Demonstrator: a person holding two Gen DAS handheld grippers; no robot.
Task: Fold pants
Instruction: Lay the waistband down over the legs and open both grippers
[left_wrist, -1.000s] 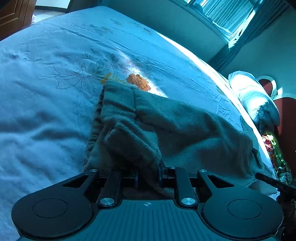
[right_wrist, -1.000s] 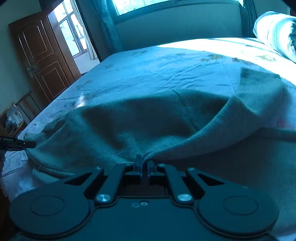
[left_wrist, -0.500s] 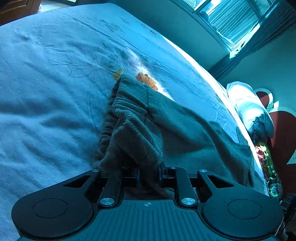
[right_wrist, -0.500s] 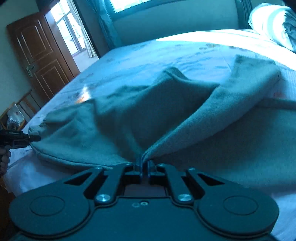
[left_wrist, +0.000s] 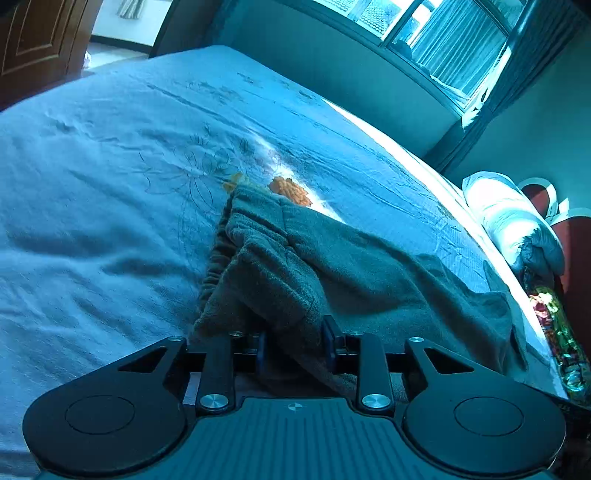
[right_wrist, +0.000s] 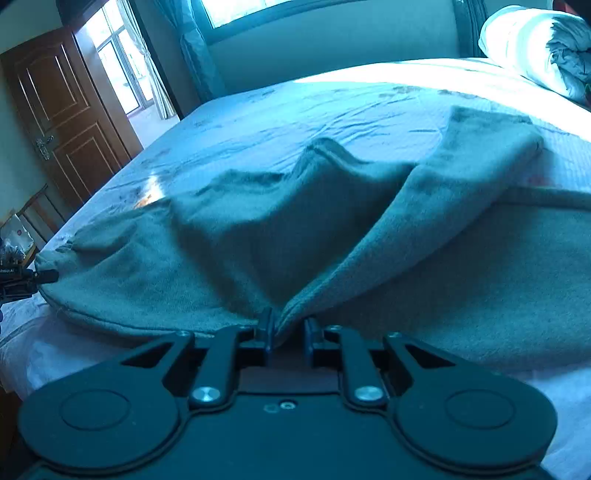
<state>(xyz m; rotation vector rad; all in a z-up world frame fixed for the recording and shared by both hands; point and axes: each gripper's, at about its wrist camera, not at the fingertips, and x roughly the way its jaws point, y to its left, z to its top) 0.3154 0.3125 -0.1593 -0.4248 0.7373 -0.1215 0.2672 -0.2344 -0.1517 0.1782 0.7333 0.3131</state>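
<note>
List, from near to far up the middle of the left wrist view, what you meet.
Left gripper → grey pants → orange flower print → blue bedspread → wall under the window.

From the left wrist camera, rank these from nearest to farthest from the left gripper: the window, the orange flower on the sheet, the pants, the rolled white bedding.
1. pants: fabric lies between the left gripper fingers, which have just been opening.
2. orange flower: straight ahead, just past the pants' far edge.
3. rolled white bedding: far right, at the bed's edge.
4. window: upper right, beyond the bed.
</note>
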